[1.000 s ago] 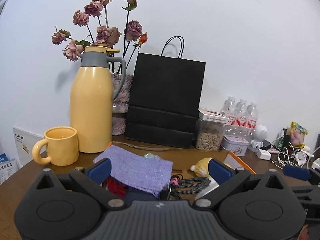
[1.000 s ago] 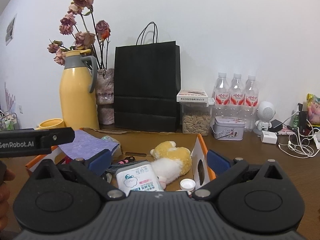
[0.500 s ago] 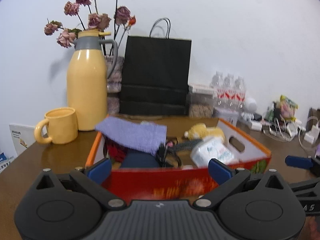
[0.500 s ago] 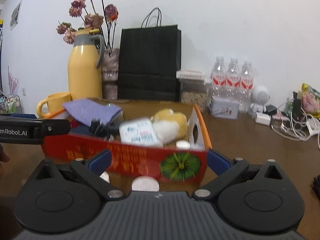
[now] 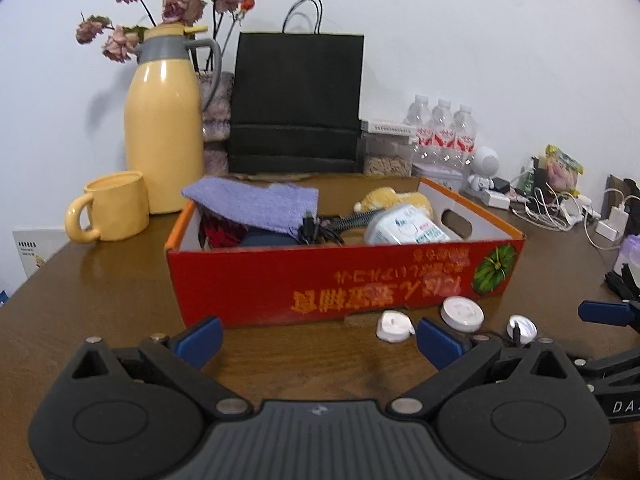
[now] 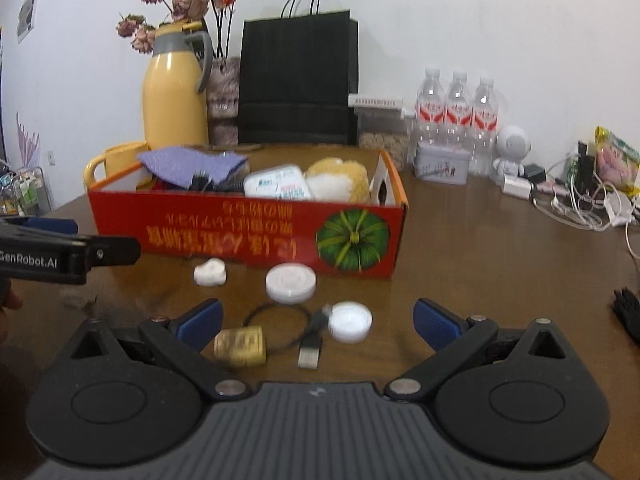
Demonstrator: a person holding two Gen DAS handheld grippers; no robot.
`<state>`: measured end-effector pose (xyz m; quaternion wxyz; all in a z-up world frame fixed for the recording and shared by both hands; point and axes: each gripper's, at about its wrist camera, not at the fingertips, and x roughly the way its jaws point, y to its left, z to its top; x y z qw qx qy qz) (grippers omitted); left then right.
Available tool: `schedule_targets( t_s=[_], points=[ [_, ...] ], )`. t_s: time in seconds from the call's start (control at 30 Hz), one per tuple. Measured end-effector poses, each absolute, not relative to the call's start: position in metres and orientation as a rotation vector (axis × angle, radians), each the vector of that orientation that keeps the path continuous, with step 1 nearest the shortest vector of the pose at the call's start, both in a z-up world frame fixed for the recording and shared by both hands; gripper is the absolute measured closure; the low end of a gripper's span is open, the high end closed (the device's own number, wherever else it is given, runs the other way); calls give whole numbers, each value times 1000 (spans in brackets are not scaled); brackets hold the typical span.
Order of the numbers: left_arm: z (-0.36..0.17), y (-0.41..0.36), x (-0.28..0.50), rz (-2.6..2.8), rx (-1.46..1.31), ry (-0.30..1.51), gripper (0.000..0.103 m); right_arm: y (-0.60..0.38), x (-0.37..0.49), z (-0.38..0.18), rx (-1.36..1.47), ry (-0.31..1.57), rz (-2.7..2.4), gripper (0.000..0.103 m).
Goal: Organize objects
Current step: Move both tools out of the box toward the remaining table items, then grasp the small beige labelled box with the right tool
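Both sets of jaws stand wide apart and empty. The right gripper hovers low over the desk, its blue fingers flanking a scatter of small things: a small white round case with a short black cable touching it, a yellowish block just inside the left finger, a larger white round lid beyond, and a lumpy white piece near the box wall. The left gripper hangs at similar height, pointing at the front wall of the red box.

The box sits mid-desk and already holds a purple cloth, a plush toy, a white packet and dark cords; the loose bits lie on the desk just in front of it.

Step in hand, by my reading: picking up the stray pieces for the box. Best bet is one item at a time. The small round case sits nearest centre between the right fingers; close across its widest part, and mind the cable, which may drag along. The flat lid looks hard to pinch; approach steeply, fingers touching the desk either side.

Pose: both grippers level, side by side, aimed toward the wall. The left one shows at the left edge of the right view.
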<state>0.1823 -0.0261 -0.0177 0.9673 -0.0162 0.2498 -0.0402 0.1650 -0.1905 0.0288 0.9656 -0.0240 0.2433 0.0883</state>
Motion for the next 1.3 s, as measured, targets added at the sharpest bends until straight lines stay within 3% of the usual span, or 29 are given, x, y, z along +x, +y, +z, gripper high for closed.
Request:
schedule_targets(
  t_s=[0.37,0.47,0.53,0.57,0.63,0.67,1.3],
  points=[
    [-28,-25,179,-78,-49,568,0,-179,166,20,-56,590,207,0],
    [-30,-22,181,-74,-68,580,0,-169,164,21,-77,575,241,16],
    [-30,-21,182,-75,-75,585,0,-161,165,20,-102,587,270,39],
    [-30,-20,182,-77,-76,586,0,-158,166,19,-114,597,280,43],
    [-30,-20,182,-77,-75,585,0,-151,168,18,-138,620,302,70],
    [-30,-20,182,-77,-74,585,0,-149,168,17,-144,623,306,72],
    [-33,-30,191,-61,-64,619,0,-234,174,27,69,479,95,72]
  ],
)
